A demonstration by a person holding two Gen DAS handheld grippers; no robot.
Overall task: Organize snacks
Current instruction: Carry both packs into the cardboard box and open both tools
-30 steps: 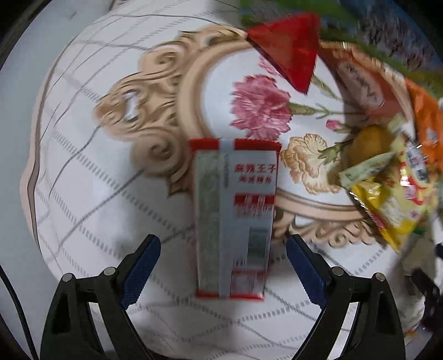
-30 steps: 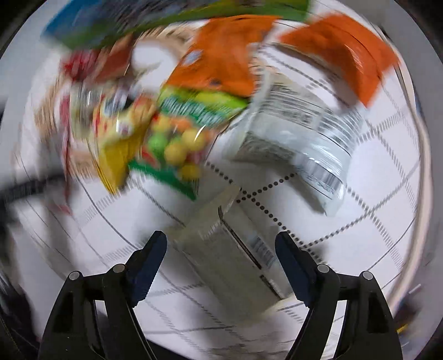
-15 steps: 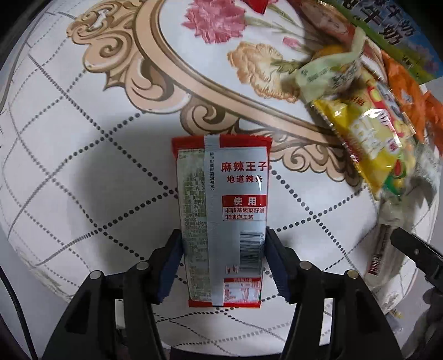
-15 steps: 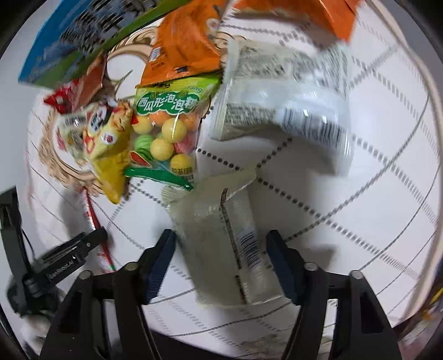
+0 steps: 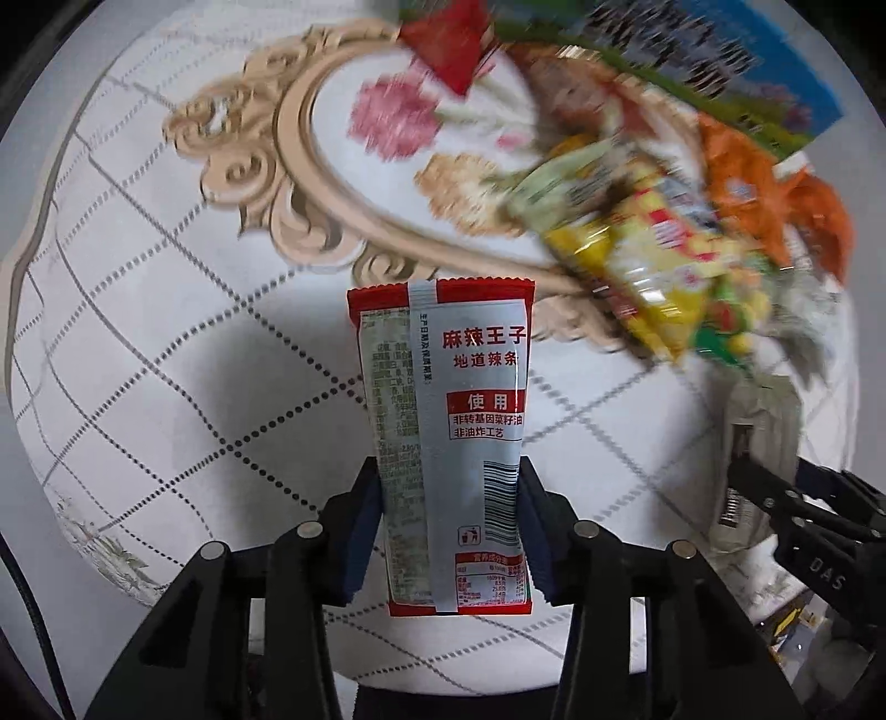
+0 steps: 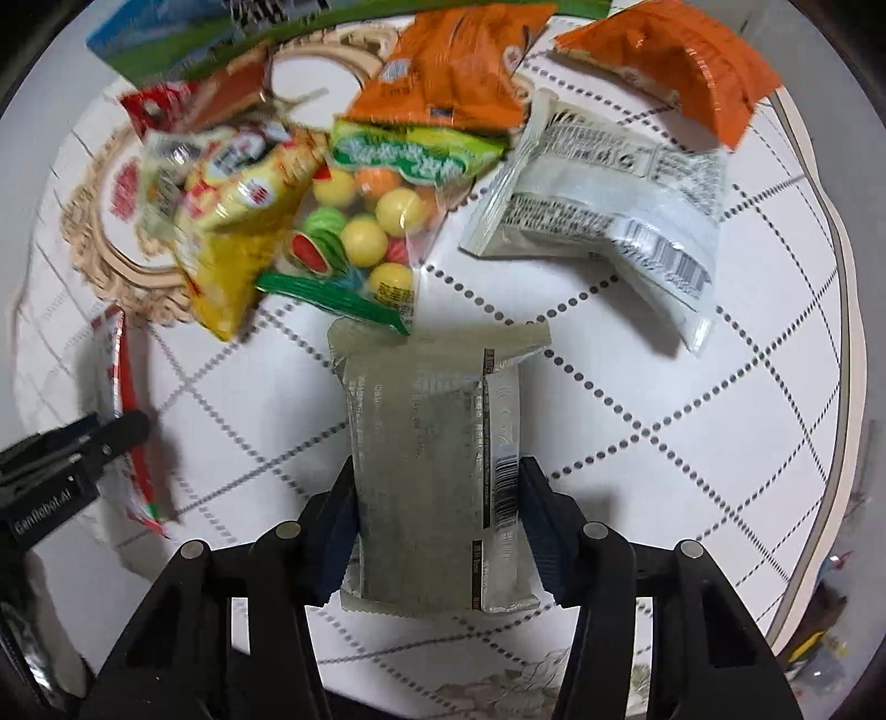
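Two grippers each grasp one packet above the patterned tablecloth. The left gripper is clenched on the red-and-silver spicy strip packet, its blue pads pressing the packet's two long edges near the lower end. That packet's long axis runs straight away from the camera, along the fingers, with the red top seal pointing to the far side and the barcode end near. Its printed back faces up, text upright.

The right gripper is clenched on the pale grey-green packet in the same way, pads on both long edges near the bottom. Its long axis also runs near to far, the crimped top seal pointing toward the snack pile, back seam and barcode facing up.

Beyond it lie the bag of gumballs, the yellow packet to its left, two orange bags at the far side and a white wrapper to the right. A blue-and-green box sits at the far left edge, blurred. In the right wrist view the left gripper shows at near left, its red packet seen edge-on.
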